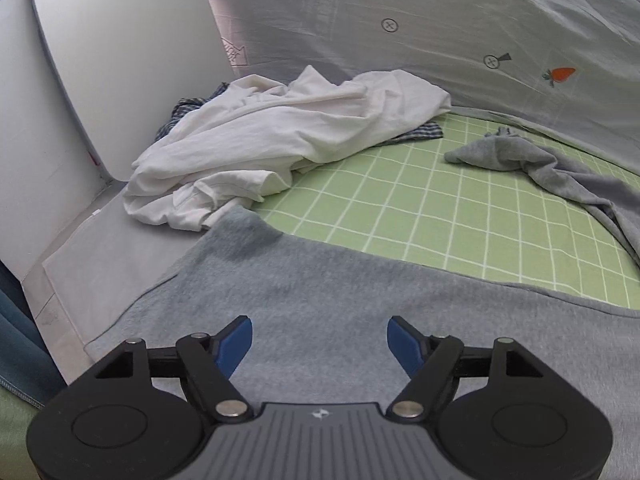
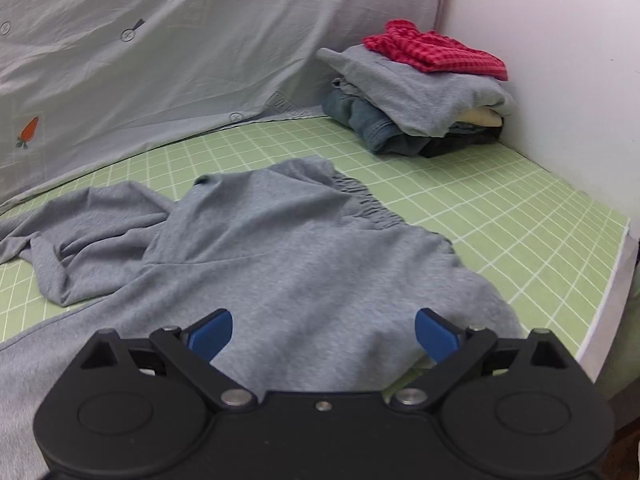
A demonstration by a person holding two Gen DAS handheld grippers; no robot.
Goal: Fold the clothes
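The grey sweatpants [image 2: 280, 248] lie spread across the green checked bed sheet [image 2: 500, 208], long axis running along the bed's near edge: the gathered elastic waistband [image 2: 360, 200] points toward the right end of the bed. One leg [image 1: 320, 280] stretches flat along the near edge toward the left end. The other leg [image 1: 532, 164] is bunched and twisted toward the far side. The fabric is soft heathered grey, rumpled around the seat.

At the far left corner sits a crumpled white garment [image 1: 280, 132] over a blue checked cloth [image 1: 188, 106]. A grey carrot-print cover [image 1: 440, 32] rises along the far edge. At the far right corner stands a stack of folded clothes [image 2: 416, 104], topped by a red checked piece [image 2: 436, 50].

The left gripper [image 1: 320, 340] hovers low over the flat leg, jaws spread wide and empty. The right gripper [image 2: 324, 332] hangs above the seat near the bed's near right edge, jaws likewise wide apart, gripping nothing.
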